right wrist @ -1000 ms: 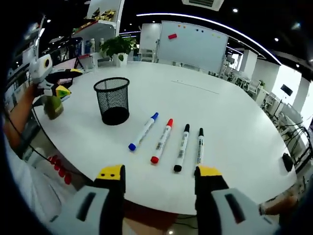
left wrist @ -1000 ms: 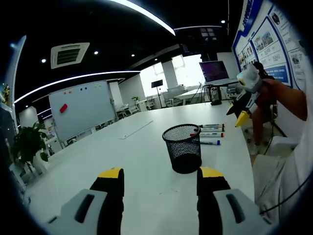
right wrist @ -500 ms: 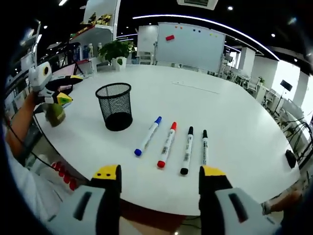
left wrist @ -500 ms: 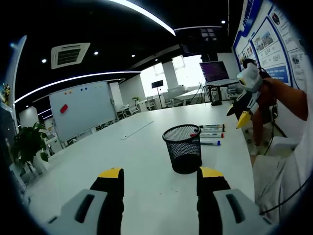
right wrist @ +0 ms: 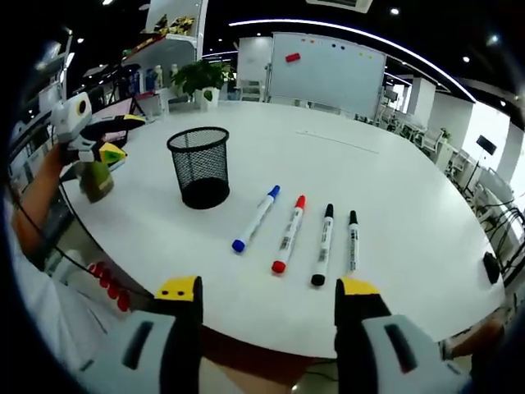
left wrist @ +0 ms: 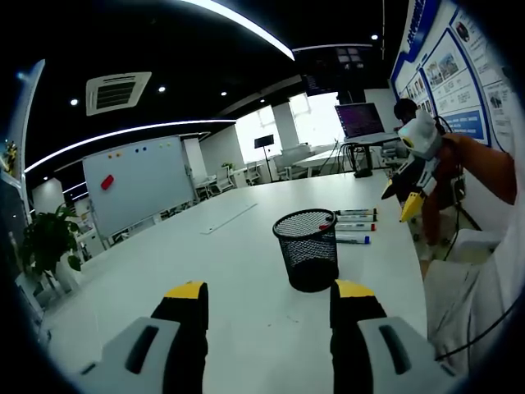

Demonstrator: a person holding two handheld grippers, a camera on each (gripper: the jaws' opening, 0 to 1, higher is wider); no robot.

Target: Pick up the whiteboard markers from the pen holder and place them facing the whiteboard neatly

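A black mesh pen holder stands upright on the white table. To its right lie a blue marker, a red marker and two black markers, side by side, caps toward the whiteboard at the back. In the left gripper view the markers lie behind the holder. My right gripper hangs open over the near table edge, nothing in it. My left gripper is open in front of the holder, and it appears at far left in the right gripper view.
A ruler-like strip lies on the far side of the table. A potted plant and shelves stand at the back left. A small dark object rests near the right edge. A person's arm holds the right gripper.
The right gripper view has shifted slightly, so holder and markers sit a little further right. In the left gripper view the right gripper has drifted slightly right. Markers and holder have not moved.
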